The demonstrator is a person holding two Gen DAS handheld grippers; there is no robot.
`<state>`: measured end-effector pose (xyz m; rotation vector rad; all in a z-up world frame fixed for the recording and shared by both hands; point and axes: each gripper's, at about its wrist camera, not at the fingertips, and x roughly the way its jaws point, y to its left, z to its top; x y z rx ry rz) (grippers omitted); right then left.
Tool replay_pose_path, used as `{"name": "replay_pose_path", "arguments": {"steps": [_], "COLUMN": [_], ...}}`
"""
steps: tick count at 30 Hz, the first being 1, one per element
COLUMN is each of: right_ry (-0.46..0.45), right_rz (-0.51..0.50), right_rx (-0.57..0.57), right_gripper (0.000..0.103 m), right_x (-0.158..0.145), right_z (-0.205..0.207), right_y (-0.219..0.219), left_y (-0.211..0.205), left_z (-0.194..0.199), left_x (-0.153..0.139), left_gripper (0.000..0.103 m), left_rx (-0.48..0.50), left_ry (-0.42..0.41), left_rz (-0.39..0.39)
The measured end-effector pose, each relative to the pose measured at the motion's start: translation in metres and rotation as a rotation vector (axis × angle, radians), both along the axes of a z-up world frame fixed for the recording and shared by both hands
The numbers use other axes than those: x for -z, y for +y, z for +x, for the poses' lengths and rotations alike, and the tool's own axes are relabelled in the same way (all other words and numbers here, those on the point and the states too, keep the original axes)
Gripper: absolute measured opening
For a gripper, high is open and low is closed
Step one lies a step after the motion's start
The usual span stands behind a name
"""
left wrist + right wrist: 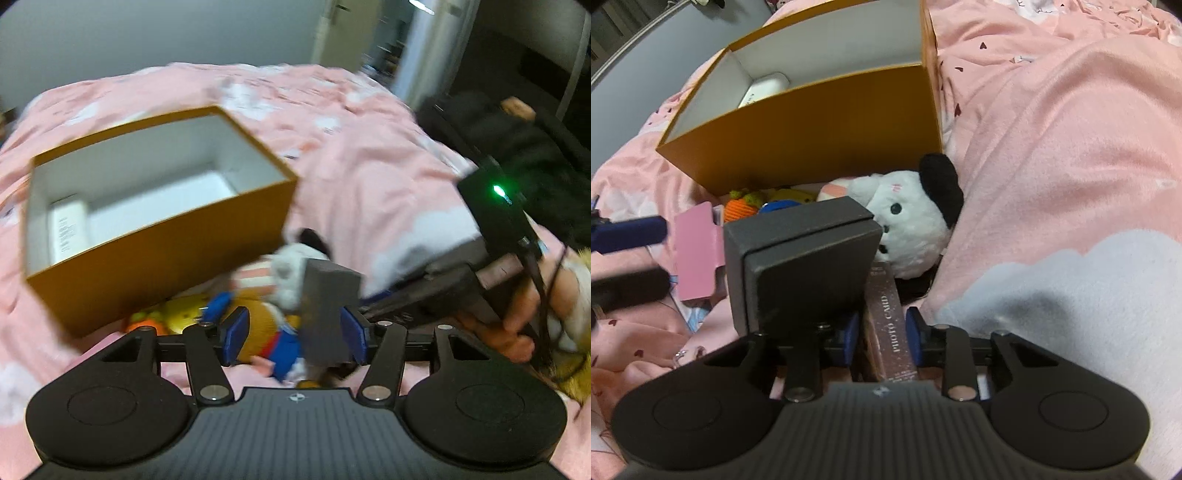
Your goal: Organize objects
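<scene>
Pinching the photo-card box (892, 325), the right gripper (882, 332) crowds a grey box (801, 258); the left gripper (295, 328) stands spread. Toys (908, 225) hug the orange box's (812, 136) edge; open bedding (1052, 147) lies rightward.

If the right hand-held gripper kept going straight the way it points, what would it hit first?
Probably the pink photo card box already between its fingers; beyond that, the white plush toy. Depth is uncertain.

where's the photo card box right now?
Right wrist view, bottom centre: the photo card box stands between the right gripper's blue pads, just right of the dark grey box and below the white plush.
</scene>
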<state>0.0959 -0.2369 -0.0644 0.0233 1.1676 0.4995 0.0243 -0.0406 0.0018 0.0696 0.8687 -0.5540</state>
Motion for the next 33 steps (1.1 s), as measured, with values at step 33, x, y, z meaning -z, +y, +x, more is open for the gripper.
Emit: {"name": "replay_pose_path", "arguments": {"steps": [33], "right_ry": [0.019], "right_rz": [0.039], "right_rx": [-0.036], "right_gripper": [0.025], "right_x": [-0.020], "right_z": [0.002], "right_y": [0.006], "left_y": [0.032], "left_z": [0.013], "left_x": [-0.011], "left_gripper": [0.038], "left_rx": [-0.185], "left_ry": [-0.006], "left_rz": [-0.172]}}
